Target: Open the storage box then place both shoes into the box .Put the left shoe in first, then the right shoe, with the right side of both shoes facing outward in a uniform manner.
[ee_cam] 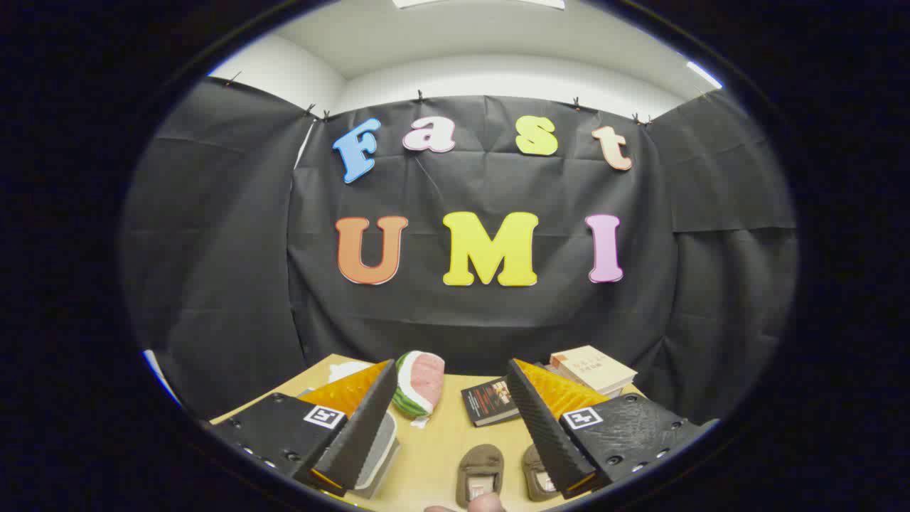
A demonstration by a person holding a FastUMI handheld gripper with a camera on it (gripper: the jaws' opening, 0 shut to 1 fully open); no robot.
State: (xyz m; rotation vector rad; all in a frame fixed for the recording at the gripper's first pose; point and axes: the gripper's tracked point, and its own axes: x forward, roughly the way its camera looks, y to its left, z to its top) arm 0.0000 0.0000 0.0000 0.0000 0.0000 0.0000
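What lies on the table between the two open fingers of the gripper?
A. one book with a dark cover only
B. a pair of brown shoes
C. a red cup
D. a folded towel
B: the gripper is open and holds nothing, and the two brown shoes lie side by side on the wooden table between its fingers; the dark book lies farther off.

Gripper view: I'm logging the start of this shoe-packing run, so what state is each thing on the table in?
claw: open, holding nothing, raised above the table.
two brown shoes: side by side on the table, untouched.
dark book: closed, lying flat.
light book: closed, on a stack.
watermelon-slice toy: resting on the table.
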